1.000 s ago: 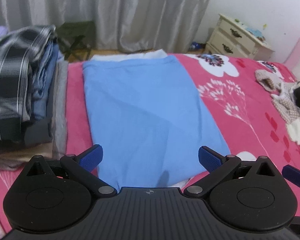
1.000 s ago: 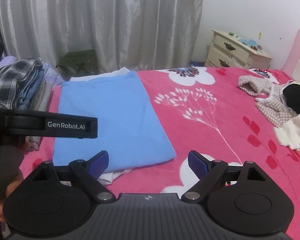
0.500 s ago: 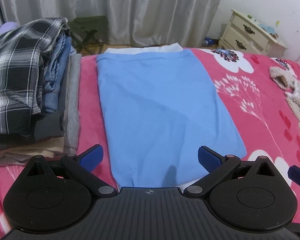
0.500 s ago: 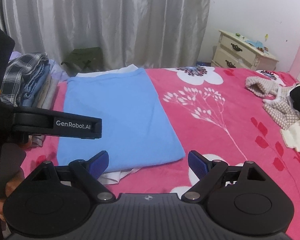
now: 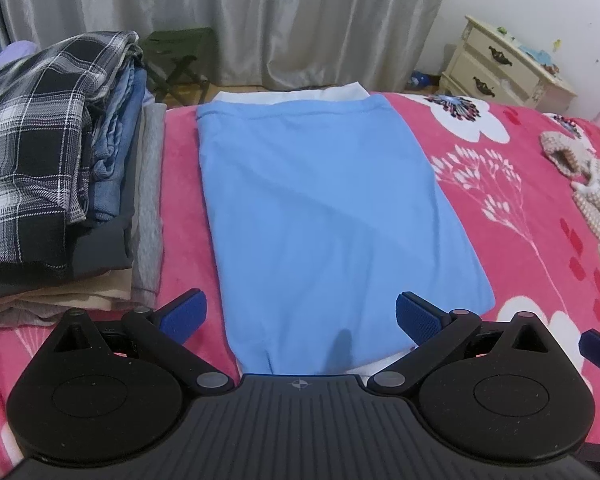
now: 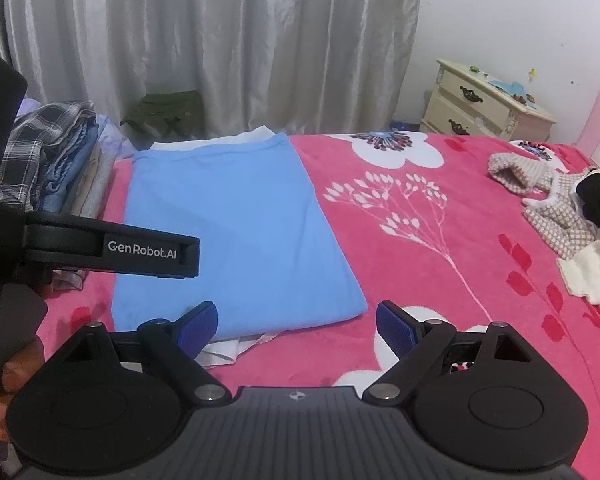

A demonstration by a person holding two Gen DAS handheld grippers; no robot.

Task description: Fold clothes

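Observation:
A light blue garment (image 5: 320, 208) lies flat in a long rectangle on the pink flowered bed (image 5: 512, 184), with white cloth (image 5: 300, 94) showing at its far end and under its near edge (image 6: 236, 346). It also shows in the right wrist view (image 6: 228, 232). My left gripper (image 5: 300, 316) is open and empty, just above the garment's near edge. My right gripper (image 6: 296, 326) is open and empty near the garment's near right corner. The left gripper's body (image 6: 112, 248) shows at the left of the right wrist view.
A stack of folded clothes (image 5: 52, 184) topped by a plaid shirt stands left of the garment. Unfolded clothes (image 6: 556, 208) lie at the right of the bed. A cream nightstand (image 6: 484, 108), a grey curtain (image 5: 260, 16) and a green stool (image 5: 176, 56) stand beyond the bed.
Both grippers have drawn back and risen slightly, so more of the blue garment and the folded stack shows. Both stay open and empty.

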